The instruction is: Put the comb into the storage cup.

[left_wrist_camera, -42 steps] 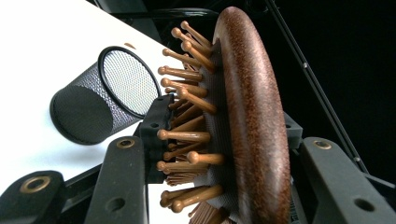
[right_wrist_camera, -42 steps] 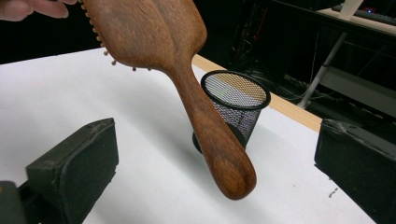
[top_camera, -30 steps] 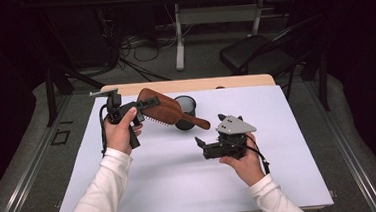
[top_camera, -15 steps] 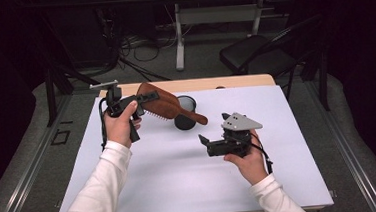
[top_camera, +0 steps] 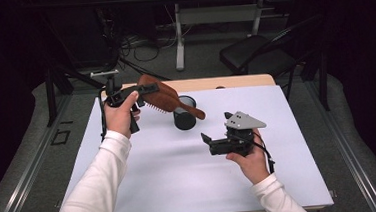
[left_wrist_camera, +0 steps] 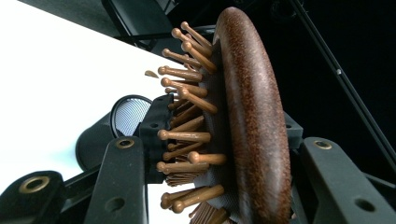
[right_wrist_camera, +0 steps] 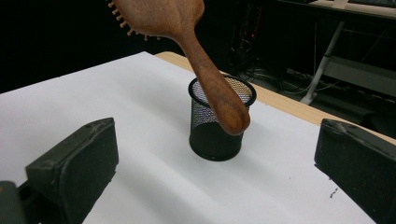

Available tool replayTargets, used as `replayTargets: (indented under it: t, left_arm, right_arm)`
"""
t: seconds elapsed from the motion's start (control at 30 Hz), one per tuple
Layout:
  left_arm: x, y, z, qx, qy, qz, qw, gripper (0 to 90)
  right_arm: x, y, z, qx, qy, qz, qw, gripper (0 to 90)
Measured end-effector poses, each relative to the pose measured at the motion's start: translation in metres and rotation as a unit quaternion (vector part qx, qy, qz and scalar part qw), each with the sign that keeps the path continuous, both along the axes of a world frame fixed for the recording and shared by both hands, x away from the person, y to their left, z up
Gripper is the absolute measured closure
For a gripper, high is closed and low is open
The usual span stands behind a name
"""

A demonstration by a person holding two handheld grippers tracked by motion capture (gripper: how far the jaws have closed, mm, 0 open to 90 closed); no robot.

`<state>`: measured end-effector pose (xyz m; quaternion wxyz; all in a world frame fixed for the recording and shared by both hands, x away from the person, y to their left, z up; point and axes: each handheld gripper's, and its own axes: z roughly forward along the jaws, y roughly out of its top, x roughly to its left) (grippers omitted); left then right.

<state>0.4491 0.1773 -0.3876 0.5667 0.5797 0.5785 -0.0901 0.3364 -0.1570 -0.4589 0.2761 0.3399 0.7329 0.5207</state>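
A brown wooden hairbrush (top_camera: pixel 168 98) hangs tilted above the back of the table, bristles down, its handle end over a black mesh cup (top_camera: pixel 184 119). My left gripper (top_camera: pixel 147 91) is shut on the brush's head. In the left gripper view the jaws clamp the wooden back and the bristle side of the brush (left_wrist_camera: pixel 254 116), with the cup (left_wrist_camera: pixel 100 135) below. My right gripper (top_camera: pixel 206 140) stands open low over the table right of the cup, nothing between its jaws. The right gripper view (right_wrist_camera: pixel 217 161) looks at the cup (right_wrist_camera: pixel 215 135) and the brush handle (right_wrist_camera: pixel 210 79) in front of it.
A white sheet (top_camera: pixel 181 186) covers the table, with a wooden strip (top_camera: pixel 234 81) bare along the back edge. Behind the table stand a dark chair (top_camera: pixel 252 56) and a desk frame (top_camera: pixel 179 41) among floor cables.
My left hand has lifted the hairbrush higher and a little toward the back. The right hand has hardly moved.
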Motion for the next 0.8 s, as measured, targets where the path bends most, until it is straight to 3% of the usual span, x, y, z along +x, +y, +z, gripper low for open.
replayTargets:
  t: [0.53,0.8]
  left_arm:
    - [0.012,0.013,0.006,0.007,0.012,0.025,0.9996,53.2]
    - [0.015,0.022,0.01,0.011,0.008,0.043,0.999,53.2]
  right_arm:
    - [0.001,-0.003,0.0,0.005,0.001,-0.006,1.0,0.0]
    - [0.001,-0.004,-0.001,0.006,0.004,-0.007,0.9999,0.0]
